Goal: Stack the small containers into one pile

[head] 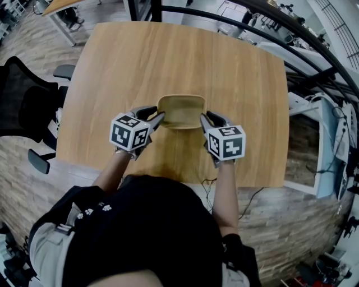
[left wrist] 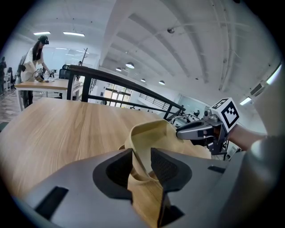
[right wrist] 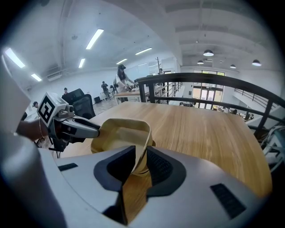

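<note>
L tool [head: 159, 117], R tool [head: 203, 119]: grey, b/w marker cubes | blk top | trousers grey?

wooden table [head: 168, 61] | black office chair [head: 22, 98] left | black railing [head: 155, 10] beyond

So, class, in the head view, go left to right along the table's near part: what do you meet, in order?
chair → left gripper → container → right gripper
</note>
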A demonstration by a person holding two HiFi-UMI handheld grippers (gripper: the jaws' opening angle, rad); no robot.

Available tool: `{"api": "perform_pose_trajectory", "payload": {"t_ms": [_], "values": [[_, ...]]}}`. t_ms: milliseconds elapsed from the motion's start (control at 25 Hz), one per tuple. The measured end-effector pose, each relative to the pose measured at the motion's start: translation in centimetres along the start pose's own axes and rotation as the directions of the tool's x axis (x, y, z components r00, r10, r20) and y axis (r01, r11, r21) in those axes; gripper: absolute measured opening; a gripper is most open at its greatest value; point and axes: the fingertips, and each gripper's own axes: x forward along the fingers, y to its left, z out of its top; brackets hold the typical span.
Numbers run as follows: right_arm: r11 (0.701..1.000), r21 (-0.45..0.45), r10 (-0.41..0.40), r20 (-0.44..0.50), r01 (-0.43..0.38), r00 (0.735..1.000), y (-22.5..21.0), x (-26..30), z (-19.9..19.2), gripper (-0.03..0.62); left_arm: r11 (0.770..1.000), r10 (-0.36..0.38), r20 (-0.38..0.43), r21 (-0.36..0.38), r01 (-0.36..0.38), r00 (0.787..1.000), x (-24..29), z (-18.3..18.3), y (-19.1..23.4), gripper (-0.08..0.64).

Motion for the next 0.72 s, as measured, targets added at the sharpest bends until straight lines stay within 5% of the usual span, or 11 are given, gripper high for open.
{"api": "perform_pose_trajectory", "payload": {"t_ms": [720], "values": [[1.000,-0.005,0.002,-0.087,-0.002,0.996,-0.8,1.9,-2.1,0.086,1.000,-0.014,-0.055,-0.022,0.013,0.998,1.3,-1.6,0.6,0.133]]}}
